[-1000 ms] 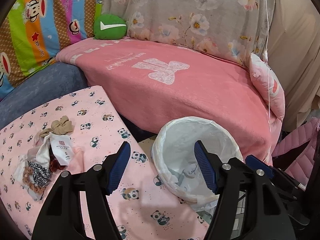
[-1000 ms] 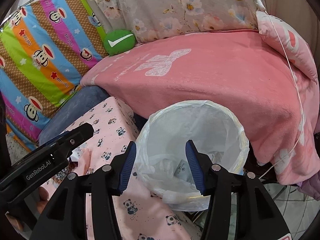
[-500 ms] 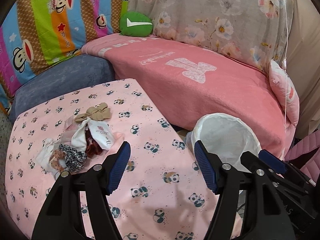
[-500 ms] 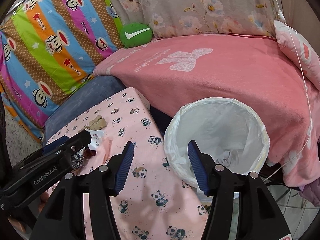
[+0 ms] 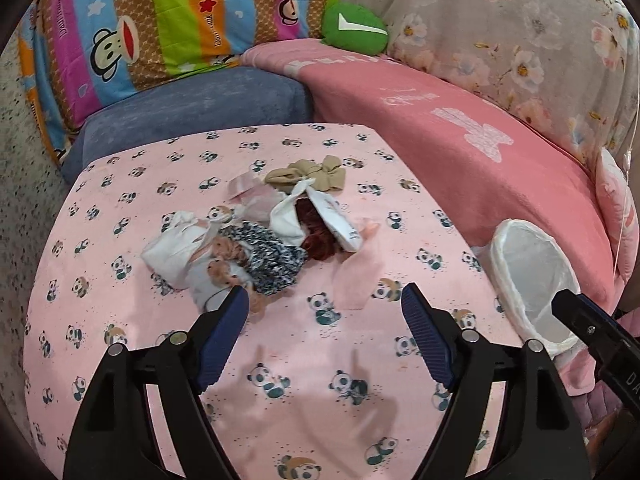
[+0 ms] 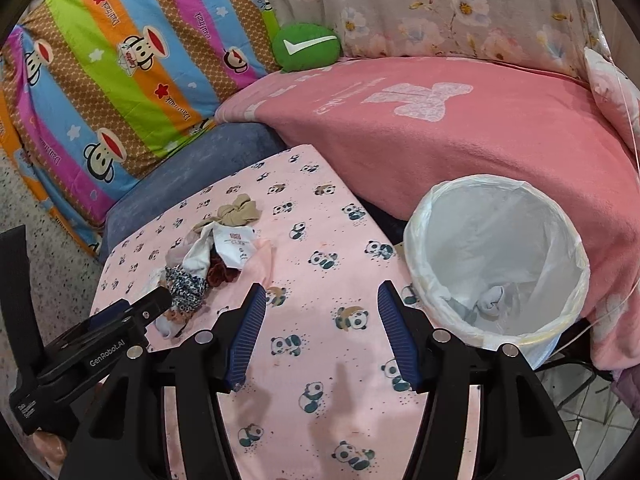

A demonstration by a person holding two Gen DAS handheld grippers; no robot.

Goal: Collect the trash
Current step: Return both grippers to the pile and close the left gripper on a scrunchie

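A pile of trash (image 5: 260, 236) lies on the pink panda-print table (image 5: 120, 320): white wrappers, a beige scrunchie (image 5: 308, 174), a black-and-white speckled piece (image 5: 272, 256) and a dark red piece. My left gripper (image 5: 324, 312) is open and empty, just short of the pile. The pile also shows in the right wrist view (image 6: 212, 256). My right gripper (image 6: 320, 312) is open and empty over the table, left of the white-lined bin (image 6: 496, 260). A crumpled white piece (image 6: 490, 300) lies in the bin. The bin (image 5: 532, 280) is right of my left gripper.
A pink blanket (image 6: 440, 128) covers the sofa behind the table and bin. A blue cushion (image 5: 192, 108), a striped monkey-print quilt (image 6: 120, 60) and a green round pillow (image 6: 306, 46) lie at the back. The left gripper body (image 6: 92, 352) shows at lower left.
Both grippers have swung left, away from the bin and toward the trash pile on the table. The left gripper now faces the pile. Both stayed open and empty.
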